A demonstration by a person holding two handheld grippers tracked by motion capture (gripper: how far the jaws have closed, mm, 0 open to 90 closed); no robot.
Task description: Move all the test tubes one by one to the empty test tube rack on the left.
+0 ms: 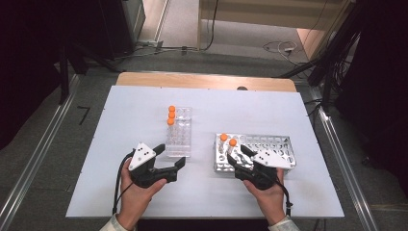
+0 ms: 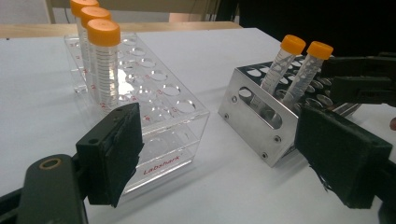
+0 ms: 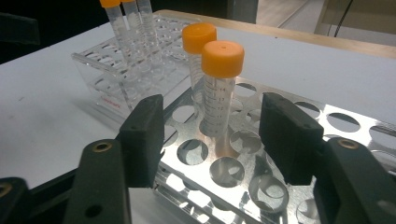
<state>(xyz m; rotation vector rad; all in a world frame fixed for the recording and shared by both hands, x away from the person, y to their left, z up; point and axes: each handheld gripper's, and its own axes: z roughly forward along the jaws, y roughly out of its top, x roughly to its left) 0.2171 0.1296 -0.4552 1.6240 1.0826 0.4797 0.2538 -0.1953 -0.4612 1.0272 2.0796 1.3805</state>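
White tabletop (image 1: 144, 202) carries a clear rack (image 2: 154, 126), lower centre, lettered "Labshark" in red, beside a metal rack (image 3: 224, 172). Right gripper (image 3: 210, 135) jaws flank, without touching, an orange-capped tube (image 3: 219, 88) at centre frame. Left gripper (image 2: 215, 154) jaws stand wide, empty.

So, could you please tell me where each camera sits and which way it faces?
High view: above the person's side, facing forward and down on the white table; both hands and grippers show.
Left gripper view: between its black jaws, facing the clear plastic rack and the metal rack.
Right gripper view: along its jaws, facing an orange-capped tube.
All views share both racks.
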